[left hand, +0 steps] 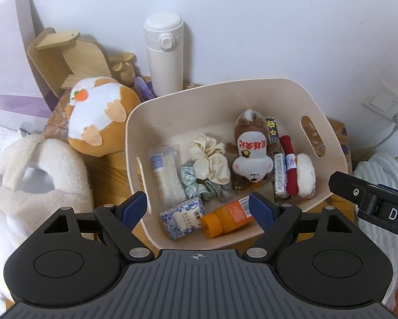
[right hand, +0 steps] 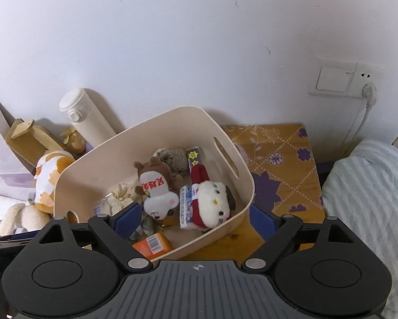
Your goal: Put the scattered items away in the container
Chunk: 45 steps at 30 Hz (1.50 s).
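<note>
A beige bin (left hand: pixel 252 85) stands on the wooden table and holds several small items. Among them are an orange tube (left hand: pixel 228 220), a blue-and-white box (left hand: pixel 183 222), a cream scrunchie (left hand: pixel 209 159), a brown bear plush (left hand: pixel 252 156) and a white cat plush (left hand: pixel 302 175). My left gripper (left hand: pixel 197 208) hovers open over the bin's near side, nothing between its blue pads. In the right wrist view my right gripper (right hand: pixel 195 219) is open above the near corner of the bin (right hand: pixel 172 117). The bear plush (right hand: pixel 156 188) and cat plush (right hand: pixel 212 204) lie below it, untouched.
A white flask (left hand: pixel 164 53), a wooden stand (left hand: pixel 66 53), an orange-and-white plush (left hand: pixel 100 117) and a fluffy cream bag (left hand: pixel 34 180) crowd the bin's left. A flower-patterned table top (right hand: pixel 278 164) lies to its right, then striped bedding (right hand: pixel 366 199). A plugged wall socket (right hand: pixel 366 93) is above.
</note>
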Motion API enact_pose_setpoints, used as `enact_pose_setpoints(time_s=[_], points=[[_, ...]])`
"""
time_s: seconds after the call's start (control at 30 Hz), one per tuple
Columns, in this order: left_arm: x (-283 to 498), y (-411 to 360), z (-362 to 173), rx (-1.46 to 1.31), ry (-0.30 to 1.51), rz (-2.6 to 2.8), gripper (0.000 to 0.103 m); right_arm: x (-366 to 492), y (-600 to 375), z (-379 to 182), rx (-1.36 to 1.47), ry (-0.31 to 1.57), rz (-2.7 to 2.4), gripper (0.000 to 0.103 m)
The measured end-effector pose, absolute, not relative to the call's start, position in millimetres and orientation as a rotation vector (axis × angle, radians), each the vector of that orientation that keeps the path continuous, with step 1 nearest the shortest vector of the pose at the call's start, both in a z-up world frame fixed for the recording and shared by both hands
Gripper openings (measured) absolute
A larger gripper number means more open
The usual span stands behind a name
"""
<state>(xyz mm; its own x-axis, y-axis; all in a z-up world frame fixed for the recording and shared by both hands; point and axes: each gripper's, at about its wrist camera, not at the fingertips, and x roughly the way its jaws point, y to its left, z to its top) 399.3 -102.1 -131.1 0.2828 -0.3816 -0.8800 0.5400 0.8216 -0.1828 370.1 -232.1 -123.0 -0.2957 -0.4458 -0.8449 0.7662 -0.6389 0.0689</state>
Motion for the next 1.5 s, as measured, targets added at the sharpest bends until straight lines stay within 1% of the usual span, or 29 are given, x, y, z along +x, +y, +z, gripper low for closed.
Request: enact_pose_setpoints(time_s=[0.17, 0.27, 0.37, 0.53, 0.77, 1.03, 1.13, 1.5], points=[[382, -88, -122, 0.172, 1.094, -0.613, 0.089, 382, -219, -114, 1.128, 0.458, -1.988, 0.100], [370, -80, -116, 0.180, 1.073, -0.617, 0.091, 388, -210, -109, 1.131, 0.442, -1.988, 0.103], [361, -71, -109, 0.181, 1.053, -0.627, 0.092, 394, -201, -104, 1.136, 0.432, -1.987, 0.103], [345, -58, -99, 0.191, 1.030, -0.651, 0.093, 408, -189, -99, 1.115, 0.471, -1.996, 0.103], [323, -32, -85, 0.199, 0.991, -0.702, 0.095, 431, -169, -91, 1.128, 0.455, -2.014, 0.103], [293, 11, -68, 0.190, 0.961, -0.748, 0.095, 477, -138, -75, 1.079, 0.453, -2.067, 0.103], [280, 26, -63, 0.183, 0.947, -0.763, 0.095, 496, -125, -66, 1.028, 0.493, -2.086, 0.103], [234, 96, -49, 0.156, 0.907, -0.810, 0.095, 561, -70, -43, 0.952, 0.425, -2.186, 0.103]])
